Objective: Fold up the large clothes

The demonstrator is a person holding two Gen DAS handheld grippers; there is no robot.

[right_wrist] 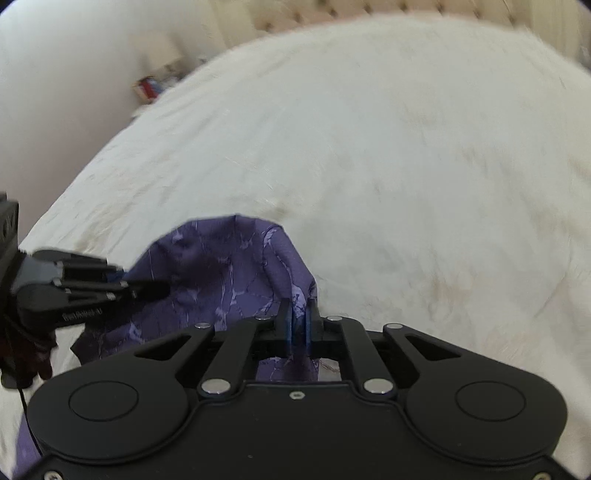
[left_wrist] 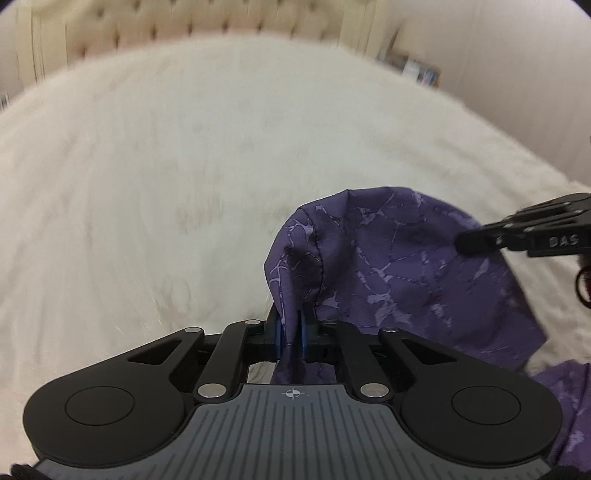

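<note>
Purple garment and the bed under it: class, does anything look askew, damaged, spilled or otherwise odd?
Nothing stands out. The purple garment is bunched, not flat, only because the left gripper and right gripper each pinch an edge of it. The white bedcover shows faint tan marks; blur hides whether they are stains.

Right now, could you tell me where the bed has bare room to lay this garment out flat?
The white bedspread lies bare from the purple garment up to the tufted headboard, and out to both sides. It is crowded only at the near edge, where the left gripper and right gripper pinch the bunched cloth.
</note>
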